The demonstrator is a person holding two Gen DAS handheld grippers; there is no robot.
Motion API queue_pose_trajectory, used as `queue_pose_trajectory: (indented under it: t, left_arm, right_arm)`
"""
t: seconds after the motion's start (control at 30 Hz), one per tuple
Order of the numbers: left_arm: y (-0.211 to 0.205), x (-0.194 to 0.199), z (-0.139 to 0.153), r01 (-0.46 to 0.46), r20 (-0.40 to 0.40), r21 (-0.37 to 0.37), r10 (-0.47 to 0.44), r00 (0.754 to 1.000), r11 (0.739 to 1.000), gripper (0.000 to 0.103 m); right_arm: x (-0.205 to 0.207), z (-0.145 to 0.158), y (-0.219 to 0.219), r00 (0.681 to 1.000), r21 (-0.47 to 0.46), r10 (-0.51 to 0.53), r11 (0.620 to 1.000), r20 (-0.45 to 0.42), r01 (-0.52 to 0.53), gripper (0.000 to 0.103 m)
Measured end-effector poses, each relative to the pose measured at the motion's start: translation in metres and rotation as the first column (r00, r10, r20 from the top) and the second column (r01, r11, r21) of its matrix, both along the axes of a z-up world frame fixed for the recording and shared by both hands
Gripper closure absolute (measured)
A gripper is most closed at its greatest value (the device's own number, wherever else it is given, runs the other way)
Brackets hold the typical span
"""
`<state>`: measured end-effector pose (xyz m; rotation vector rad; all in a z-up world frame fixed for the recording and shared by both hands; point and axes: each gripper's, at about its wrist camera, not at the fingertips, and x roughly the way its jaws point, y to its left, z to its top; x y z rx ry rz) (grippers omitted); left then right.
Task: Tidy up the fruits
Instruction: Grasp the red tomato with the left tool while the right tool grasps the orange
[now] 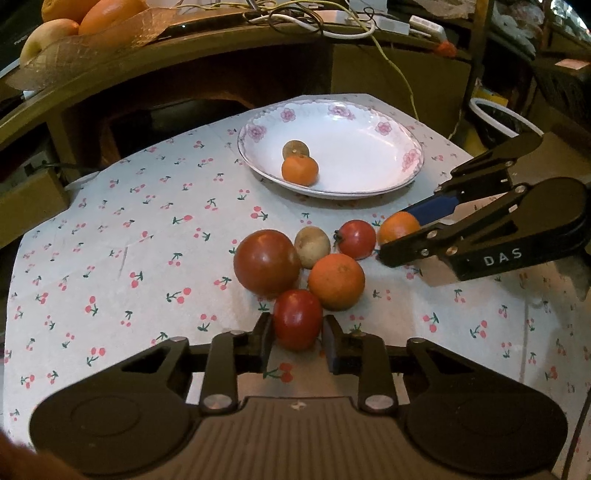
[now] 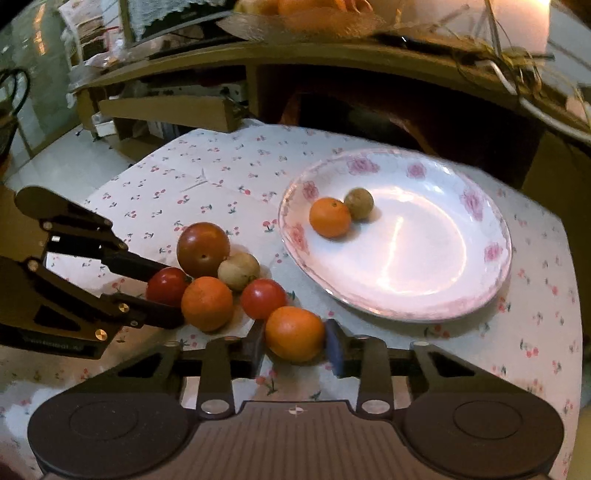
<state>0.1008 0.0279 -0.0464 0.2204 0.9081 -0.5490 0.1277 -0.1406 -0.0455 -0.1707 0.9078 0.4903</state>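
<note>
Tongs, left: the left tongs [image 1: 297, 338] we hold low over the tabletop, their two fingers set either side of a small red tomato [image 1: 297, 319] and seemingly touching it, so we judge them pinching it, though it sits on the cloth.
Tongs, right: the right tongs [image 2: 295, 341] are pressed onto a small orange [image 2: 294, 333] at the near edge of the pile, a finger on each flank; it too looks unlifted.
Pile: just beyond both grips lie a big dark tomato [image 1: 266, 261], a brown round fruit [image 1: 312, 246], a larger orange [image 1: 336, 281] and another small tomato [image 1: 356, 239], bunched and touching one another.
Plate: the flowered plate [image 1: 384, 127] stands past the pile, apart from it, on the cherry-print cloth [image 1: 110, 229].
Done: we count two pieces in the plate, an orange one [image 1: 299, 170] and a brown one [image 1: 295, 149], side by side.
Left: six pieces are outside the plate, two of them in our grips; we judge the job about a quarter through.
Background: a basket of fruit [image 1: 85, 22] sits on the shelf behind; whether it belongs to the task we cannot tell.
</note>
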Motion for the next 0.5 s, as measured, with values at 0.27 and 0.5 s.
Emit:
queue_pose_trajectory:
  t: [0.27, 0.5]
  left_arm:
    - [0.007, -0.006, 0.003, 0.012, -0.003, 0.013, -0.011, 1.0, 1.0, 0.07]
    - [0.004, -0.002, -0.001, -0.003, 0.003, 0.022, 0.003, 1.0, 1.0, 0.066]
  right_arm:
    - [-0.017, 0.007, -0.007, 0.998, -0.001, 0.005, 1.0, -0.06, -0.005, 0.07]
    - [-0.024, 0.004, -0.001, 0.997, -0.025, 0.048, 0.998, -0.053, -0.05, 0.068]
